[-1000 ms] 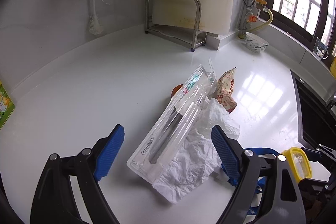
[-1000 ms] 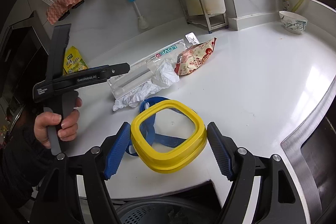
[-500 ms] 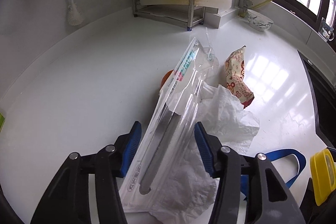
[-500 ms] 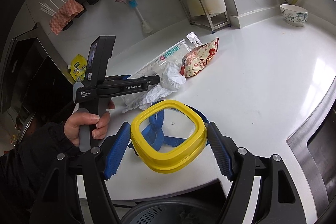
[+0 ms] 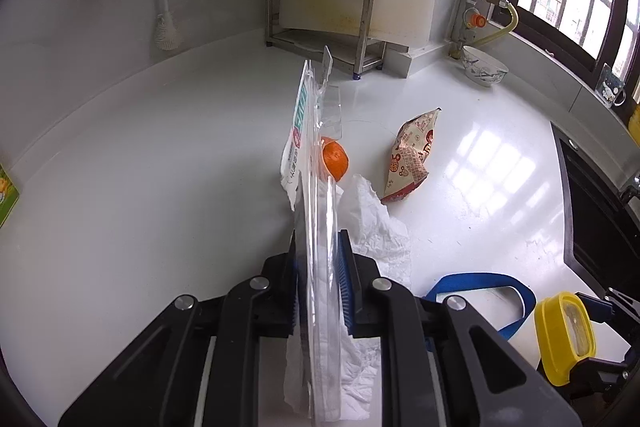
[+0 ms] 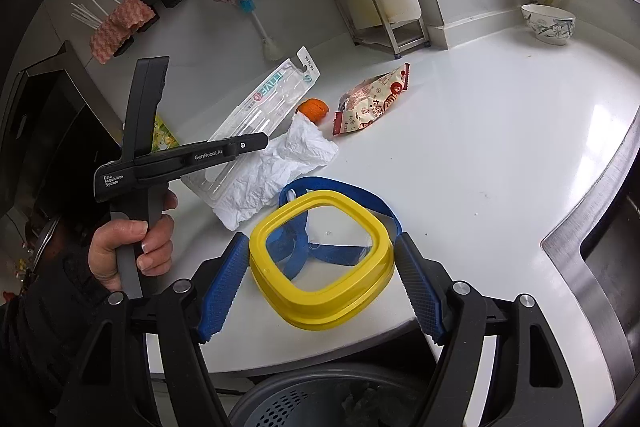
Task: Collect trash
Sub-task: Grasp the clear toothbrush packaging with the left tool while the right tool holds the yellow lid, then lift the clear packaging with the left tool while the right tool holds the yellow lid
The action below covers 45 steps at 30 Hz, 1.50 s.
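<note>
White worktop (image 5: 160, 187) is lying bare to the left of the left gripper (image 5: 318, 283), whose fingers (image 5: 345, 291) are pinching the clear blister pack (image 5: 316, 211) on edge, crumpled tissue (image 5: 376, 227) trailing beside it. Ahead are sitting an orange peel (image 5: 335, 157) and snack wrapper (image 5: 412, 159). Right gripper (image 6: 320, 287) fingers are clamping a yellow frame (image 6: 320, 303) at the worktop's near edge, over a grey bin (image 6: 320, 403).

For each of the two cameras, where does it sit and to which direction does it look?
Left wrist: on the left gripper, facing the back wall along the clear package it clamps.
Right wrist: on the right gripper holding the yellow lid, facing the counter; the person's hand shows.
Shared: package, snack bag.
</note>
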Available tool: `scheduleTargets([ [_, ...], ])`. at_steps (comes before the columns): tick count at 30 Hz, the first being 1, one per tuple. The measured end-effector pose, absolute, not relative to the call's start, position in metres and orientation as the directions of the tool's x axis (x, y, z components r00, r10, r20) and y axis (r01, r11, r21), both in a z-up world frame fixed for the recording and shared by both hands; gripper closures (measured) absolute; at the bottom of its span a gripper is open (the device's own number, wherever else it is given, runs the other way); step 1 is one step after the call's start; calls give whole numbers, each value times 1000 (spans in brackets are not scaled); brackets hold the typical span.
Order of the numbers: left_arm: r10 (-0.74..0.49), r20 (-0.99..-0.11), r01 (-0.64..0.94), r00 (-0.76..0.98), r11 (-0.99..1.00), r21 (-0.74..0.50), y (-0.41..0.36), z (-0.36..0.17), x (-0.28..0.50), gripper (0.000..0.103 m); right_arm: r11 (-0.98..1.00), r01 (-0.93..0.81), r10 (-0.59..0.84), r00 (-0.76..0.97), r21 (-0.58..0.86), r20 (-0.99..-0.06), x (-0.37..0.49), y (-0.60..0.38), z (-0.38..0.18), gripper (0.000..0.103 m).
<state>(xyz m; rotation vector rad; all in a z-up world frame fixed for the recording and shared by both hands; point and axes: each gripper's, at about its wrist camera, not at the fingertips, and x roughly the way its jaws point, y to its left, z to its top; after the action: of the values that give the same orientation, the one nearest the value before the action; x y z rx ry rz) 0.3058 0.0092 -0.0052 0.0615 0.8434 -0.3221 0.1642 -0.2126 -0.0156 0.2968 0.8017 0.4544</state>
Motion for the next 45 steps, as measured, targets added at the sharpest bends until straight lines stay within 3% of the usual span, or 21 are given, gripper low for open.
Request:
scheduleTargets([
  [18,-226,-799,220,557,968,-120,48,-31,261,82,857,-299,512,594,421,-620,134,-196,-13,31],
  [22,-200,-806,187,557,976,-113,58,-34,260,69,853,-312,519,587,418,-621,133,-190,-13,31],
  [24,-193,-800,169,568,979,-116,65,-31,260,52,854,-318,519,584,412,-624,133,-188,-13,31],
  [25,-194,-790,159,581,979,-124,69,-28,259,39,853,-320,520,582,412,-625,133,-186,-13,31],
  [26,-198,-779,153,595,979,-132,72,-25,258,37,853,-320,521,582,412,-625,134,-186,-13,31],
  [40,-114,-813,151,571,988,-32,67,-40,264,38,852,-318,522,575,416,-630,134,-184,-14,31],
  [43,-105,-817,159,567,987,-16,68,-42,265,49,852,-317,523,572,418,-632,134,-183,-15,31],
  [45,-114,-818,160,563,987,-27,69,-41,265,49,851,-317,523,571,418,-633,134,-183,-16,31],
])
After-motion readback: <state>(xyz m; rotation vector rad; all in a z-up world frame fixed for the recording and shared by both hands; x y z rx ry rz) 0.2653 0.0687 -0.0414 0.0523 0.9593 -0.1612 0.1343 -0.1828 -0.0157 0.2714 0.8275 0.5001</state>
